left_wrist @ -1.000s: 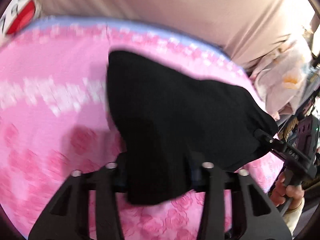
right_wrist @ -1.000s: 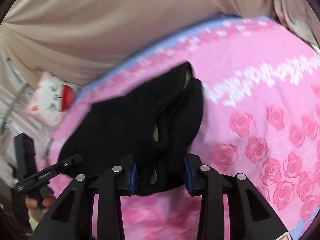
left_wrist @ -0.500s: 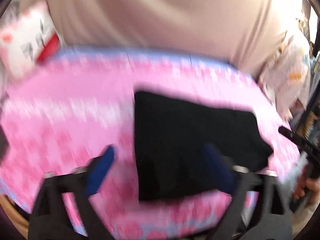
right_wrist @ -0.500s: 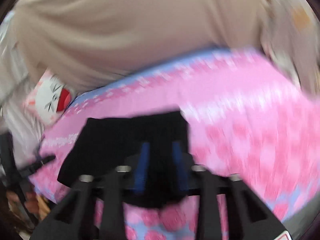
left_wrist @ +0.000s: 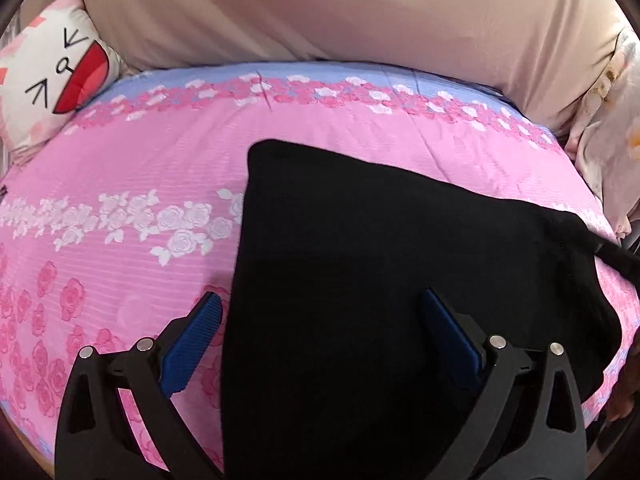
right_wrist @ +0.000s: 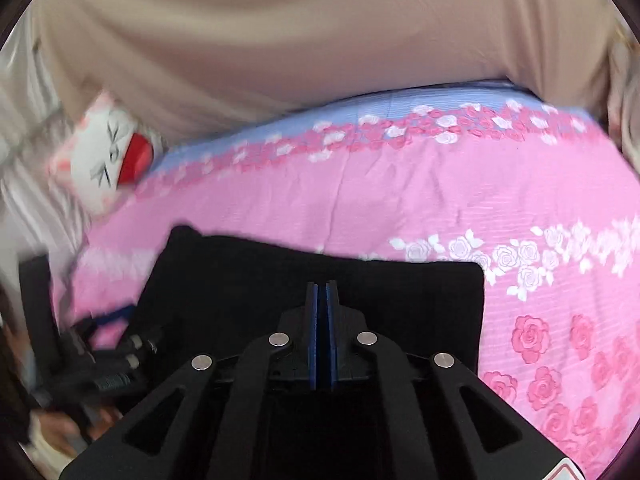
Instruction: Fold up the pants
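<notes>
The black pants [left_wrist: 400, 280] lie folded into a flat, roughly square pile on the pink rose-print bedsheet [left_wrist: 140, 184]. My left gripper [left_wrist: 324, 320] hovers over their near left part, jaws wide open; one blue pad [left_wrist: 192, 340] is over the sheet, the other [left_wrist: 452, 336] over the cloth, neither pressing. In the right wrist view the pants [right_wrist: 400, 300] lie under my right gripper [right_wrist: 322, 288], which is shut with its blue pads together and nothing between them.
A white cushion with a cartoon face [left_wrist: 52, 76] rests at the bed's far left corner. Beige fabric [left_wrist: 340, 12] rises behind the bed, and pale flowered cloth [left_wrist: 608, 140] hangs at the right. A person's hand [right_wrist: 60, 428] shows blurred at lower left.
A second ago both grippers gripped the bunched pants. The left jaws have since opened wide, the right let go and shut empty, and the pants now lie flat and folded.
</notes>
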